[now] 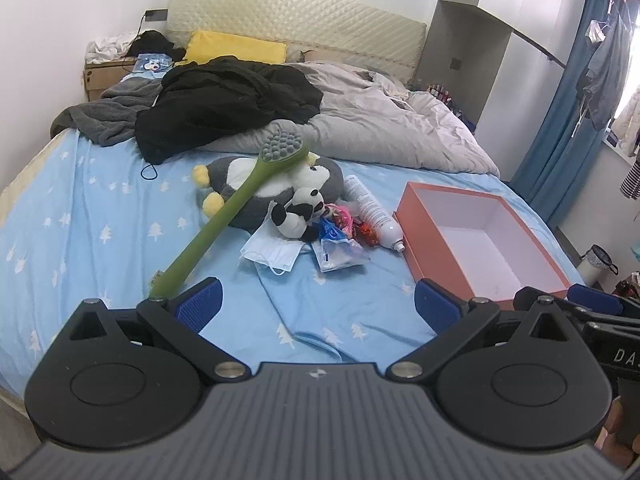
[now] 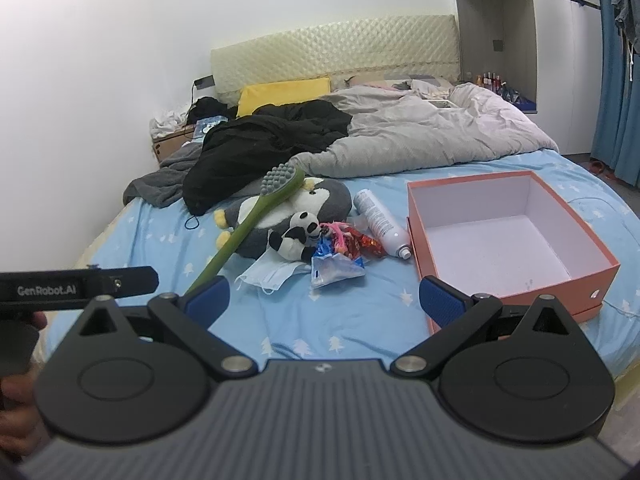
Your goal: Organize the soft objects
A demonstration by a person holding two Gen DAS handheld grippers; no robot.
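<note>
A grey penguin plush lies on the blue bed sheet, with a small panda plush in front of it. A green long-handled brush leans across the penguin. Face masks, a plastic packet and candy wrappers lie beside them. An open empty orange box sits to the right. My left gripper and right gripper are both open and empty, hovering above the sheet short of the pile.
A white spray can lies between the pile and the box. Black clothing, a grey duvet and a yellow pillow cover the far half of the bed.
</note>
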